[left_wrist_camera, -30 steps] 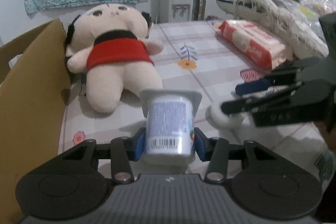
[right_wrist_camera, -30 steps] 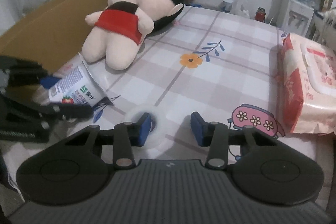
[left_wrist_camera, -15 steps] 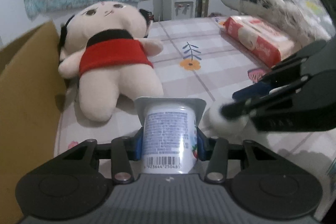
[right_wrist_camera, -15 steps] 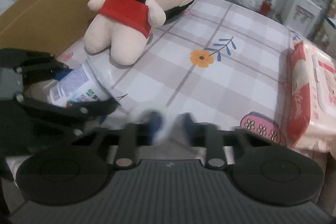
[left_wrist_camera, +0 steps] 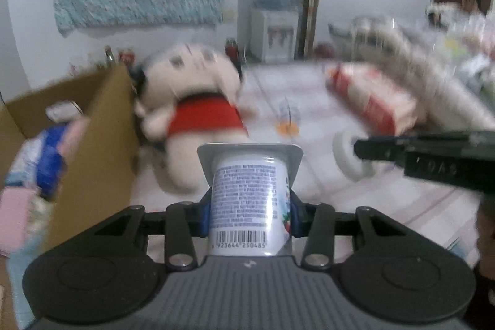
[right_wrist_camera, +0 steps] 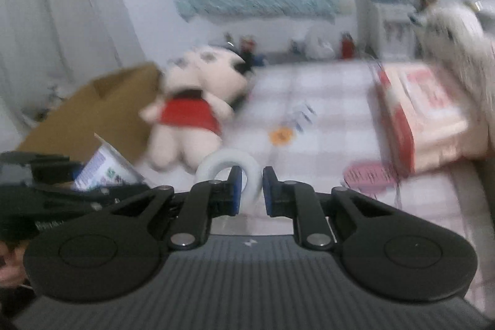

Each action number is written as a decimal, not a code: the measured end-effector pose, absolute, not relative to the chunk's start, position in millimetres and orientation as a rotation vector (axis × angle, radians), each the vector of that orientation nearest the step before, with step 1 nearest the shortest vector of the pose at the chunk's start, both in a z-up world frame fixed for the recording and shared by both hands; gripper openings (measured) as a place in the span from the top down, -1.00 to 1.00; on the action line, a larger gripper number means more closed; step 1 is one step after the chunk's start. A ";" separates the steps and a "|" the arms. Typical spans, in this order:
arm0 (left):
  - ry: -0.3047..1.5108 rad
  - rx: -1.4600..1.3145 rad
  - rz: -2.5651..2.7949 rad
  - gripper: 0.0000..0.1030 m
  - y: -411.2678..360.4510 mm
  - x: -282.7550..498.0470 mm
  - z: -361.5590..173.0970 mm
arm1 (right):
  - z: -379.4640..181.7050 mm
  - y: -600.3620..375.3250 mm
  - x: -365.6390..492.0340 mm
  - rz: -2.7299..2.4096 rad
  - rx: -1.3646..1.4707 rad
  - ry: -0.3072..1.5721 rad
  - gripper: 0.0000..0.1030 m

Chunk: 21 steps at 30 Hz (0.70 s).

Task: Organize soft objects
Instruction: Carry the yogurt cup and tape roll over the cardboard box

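My left gripper (left_wrist_camera: 249, 215) is shut on a white yogurt cup (left_wrist_camera: 247, 190), which lies lengthwise between the blue pads with its barcode towards the camera. My right gripper (right_wrist_camera: 251, 184) is shut on the rim of a white tape roll (right_wrist_camera: 216, 166) and holds it above the table. The left wrist view shows the right gripper (left_wrist_camera: 433, 153) with the tape roll (left_wrist_camera: 345, 156) at its tip. In the right wrist view, the left gripper (right_wrist_camera: 46, 187) and the yogurt cup (right_wrist_camera: 102, 172) are at the left. A plush doll (left_wrist_camera: 198, 101) in a red shirt lies on the table.
An open cardboard box (left_wrist_camera: 102, 144) stands to the left of the doll, with blue and pink packs (left_wrist_camera: 49, 156) inside. A red and white wipes pack (right_wrist_camera: 417, 113) and a shaggy white cloth (left_wrist_camera: 448, 88) lie at the right. A checked tablecloth (right_wrist_camera: 324, 101) covers the table.
The right gripper closed on the tape roll and lifted it off the table. Both grippers rose, so the doll and table look farther away. The box's inside has come into the left view.
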<state>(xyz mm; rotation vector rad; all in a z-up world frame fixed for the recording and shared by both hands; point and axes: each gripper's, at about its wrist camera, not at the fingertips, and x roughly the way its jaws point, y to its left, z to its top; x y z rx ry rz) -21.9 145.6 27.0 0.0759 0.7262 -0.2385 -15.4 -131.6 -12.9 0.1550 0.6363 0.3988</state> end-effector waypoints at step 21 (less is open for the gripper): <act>0.935 0.157 0.155 0.10 355.4 -47.7 75.5 | 100.1 76.3 -9.4 0.922 0.089 0.667 0.73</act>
